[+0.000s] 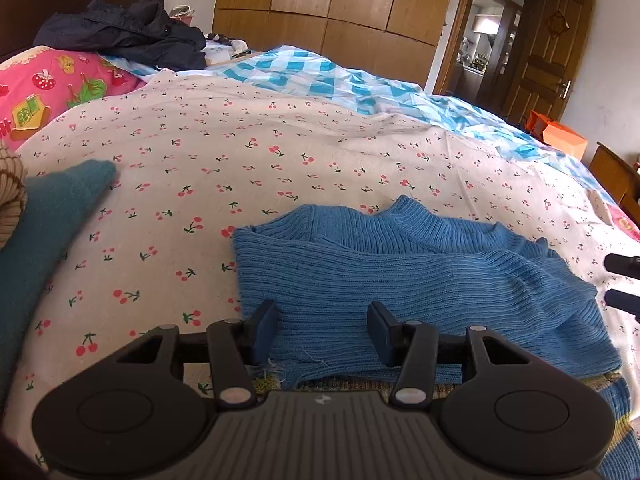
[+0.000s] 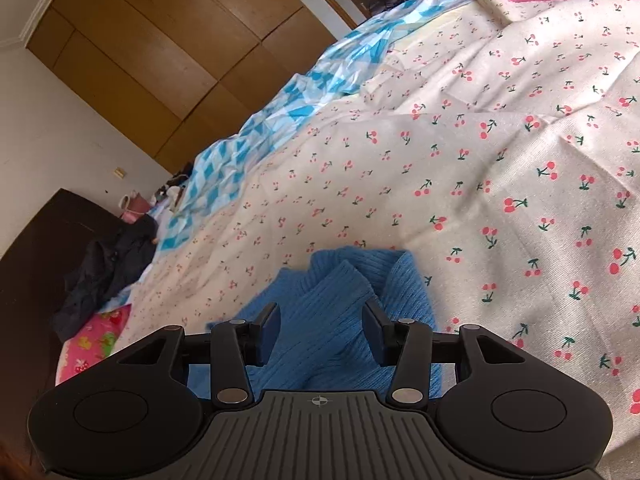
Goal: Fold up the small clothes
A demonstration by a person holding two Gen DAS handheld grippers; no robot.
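The left tool hangs low over the near hem of a blue ribbed sweater, its two fingers standing well apart. Knit cloth shows in the gap between them, yet neither pad presses on it; whether the fingertips brush the fabric cannot be told.

The right tool sits tilted over the other end of the same sweater. Its jaws are likewise spread, with a raised fold of the blue knit between them but no pad clamped on it. In the left wrist view two dark fingertips of this right tool show at the right edge, just beside the sweater's side.

The sweater lies partly folded on the bed, one sleeve laid across its body and the ribbed collar pointing away from the left tool. Under its near edge a striped knitted piece peeks out.

The bed is covered by a white sheet printed with small cherries. A teal garment lies to the left of the sweater, well apart from it. Farther off are a blue-and-white checked cover, a pink patterned pillow and a heap of dark clothing, with a wooden wardrobe behind.
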